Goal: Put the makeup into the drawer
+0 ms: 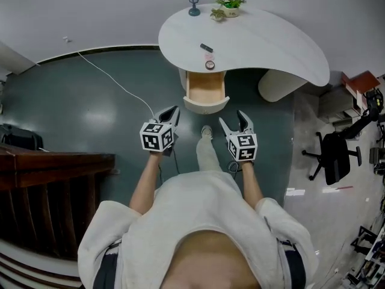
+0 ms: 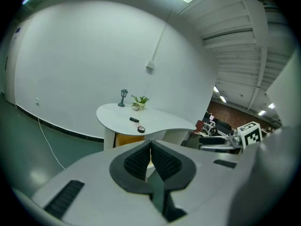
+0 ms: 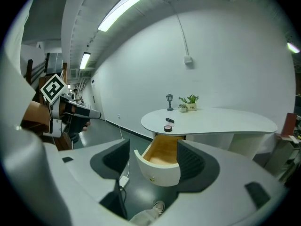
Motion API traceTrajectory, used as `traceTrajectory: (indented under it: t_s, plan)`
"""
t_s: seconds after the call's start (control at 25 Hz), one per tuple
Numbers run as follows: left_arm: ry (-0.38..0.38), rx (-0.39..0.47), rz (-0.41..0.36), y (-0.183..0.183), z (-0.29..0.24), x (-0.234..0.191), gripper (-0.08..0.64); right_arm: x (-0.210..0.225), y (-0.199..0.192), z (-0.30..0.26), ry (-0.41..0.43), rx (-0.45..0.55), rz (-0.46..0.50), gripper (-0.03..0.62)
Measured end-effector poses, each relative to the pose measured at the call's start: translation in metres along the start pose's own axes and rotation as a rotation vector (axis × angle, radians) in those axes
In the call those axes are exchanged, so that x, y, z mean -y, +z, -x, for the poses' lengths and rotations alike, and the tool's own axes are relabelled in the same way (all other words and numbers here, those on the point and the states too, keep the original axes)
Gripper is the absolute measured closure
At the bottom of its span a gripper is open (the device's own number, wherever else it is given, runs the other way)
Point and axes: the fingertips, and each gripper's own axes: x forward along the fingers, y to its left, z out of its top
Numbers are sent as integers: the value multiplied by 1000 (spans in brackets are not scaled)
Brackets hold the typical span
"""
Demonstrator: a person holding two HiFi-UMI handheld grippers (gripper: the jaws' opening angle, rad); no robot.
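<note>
On the white curved table (image 1: 264, 38) lie the makeup pieces: a round compact (image 1: 210, 65) near the front edge and a small black stick (image 1: 206, 47) behind it. Under that edge a drawer (image 1: 206, 103) with a wooden inside stands pulled out, nothing visible in it. Both grippers hang over the dark floor, well short of the table. My left gripper (image 1: 174, 109) is shut with nothing between its pads (image 2: 141, 160). My right gripper (image 1: 232, 118) is open and bare; its own view frames the drawer (image 3: 157, 169) between its jaws, with the compact (image 3: 168, 128) above.
A small lamp (image 1: 194, 3) and potted plants (image 1: 228, 5) stand at the table's back. A white cable (image 1: 114, 80) runs over the floor on the left. A dark wooden counter (image 1: 48, 179) is at the left, an office chair (image 1: 334, 152) at the right. The person's foot (image 1: 206, 132) is between the grippers.
</note>
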Motion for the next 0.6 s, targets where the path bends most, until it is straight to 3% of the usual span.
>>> traceTrajectory:
  t_s: [0.32,0.6]
  plan:
    - [50,-12,3,64,-84,-25,548,55,39,-81,78,-35,22,295]
    - [93,-12,20,103,-140,-46,548,78,57,-143,166,-70,70,291]
